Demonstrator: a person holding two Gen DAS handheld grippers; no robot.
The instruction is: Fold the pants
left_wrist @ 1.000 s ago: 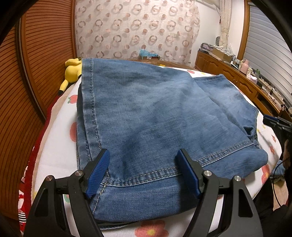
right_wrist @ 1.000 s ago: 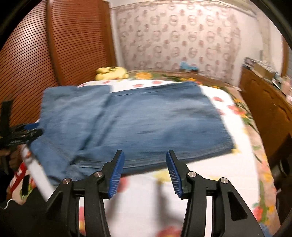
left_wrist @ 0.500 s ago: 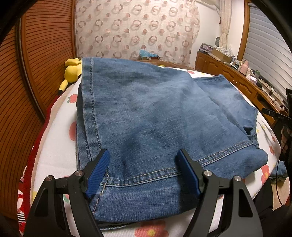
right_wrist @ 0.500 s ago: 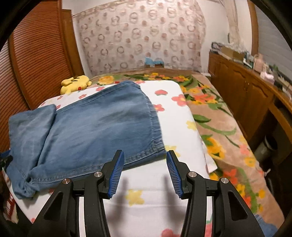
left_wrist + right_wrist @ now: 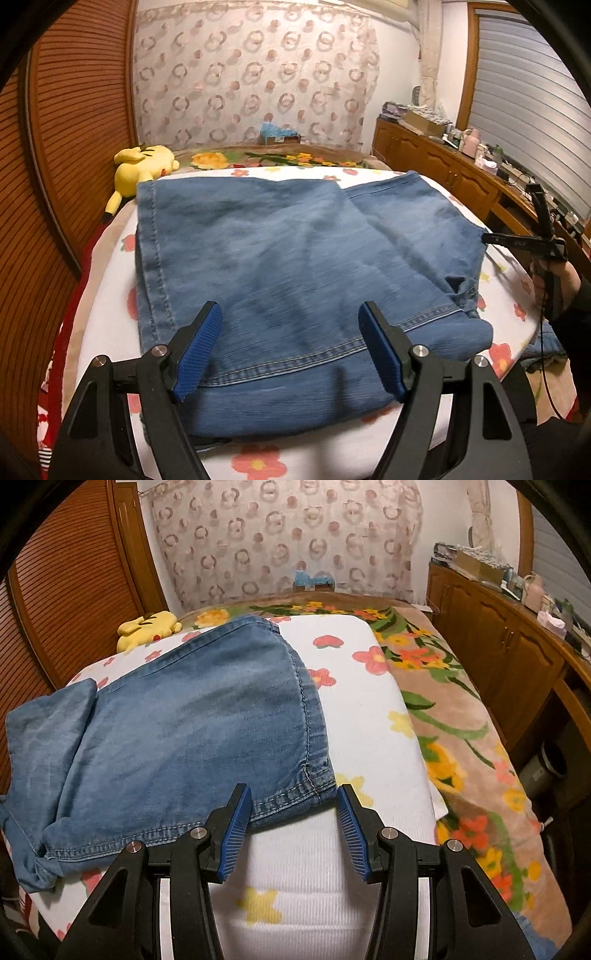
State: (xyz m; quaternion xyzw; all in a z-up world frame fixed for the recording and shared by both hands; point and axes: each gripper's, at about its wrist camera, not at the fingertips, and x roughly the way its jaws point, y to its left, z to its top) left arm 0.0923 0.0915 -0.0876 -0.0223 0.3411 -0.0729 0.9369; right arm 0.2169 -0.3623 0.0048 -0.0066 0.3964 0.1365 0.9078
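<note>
1. Blue denim jeans (image 5: 280,280) lie folded on the white flower-print cover (image 5: 369,716) spread over the bed, taking up most of the cover's left and middle part in the left wrist view.
2. Long axis runs left–right across the bed in the left wrist view; a stitched hem edge (image 5: 153,258) runs along the side next to the wooden slatted wall (image 5: 55,184), the other end (image 5: 424,206) reaches toward the cabinet side.
3. Top layer is folded over a lower layer; the lower layer sticks out along the near edge of the cover.
4. Left gripper (image 5: 291,354) hovers over the near hem, blue pads spread wide, nothing pinched.
5. Right gripper (image 5: 293,836) sits at the near corner of the jeans (image 5: 184,731), pads parted about halfway on either side of the corner; not pressing on the fabric.
6. In the left wrist view the right gripper (image 5: 532,240) shows at the cover's right edge, held by a hand (image 5: 554,280) in a dark sleeve.
7. Yellow plush toy (image 5: 142,166) lies at the cover's far left corner, just beyond the jeans.
8. Floral brown blanket (image 5: 461,709) lies beside the cover; wooden cabinets (image 5: 498,646) with clutter on top run along the right.
9. Patterned curtain (image 5: 251,74) hangs behind the bed.
</note>
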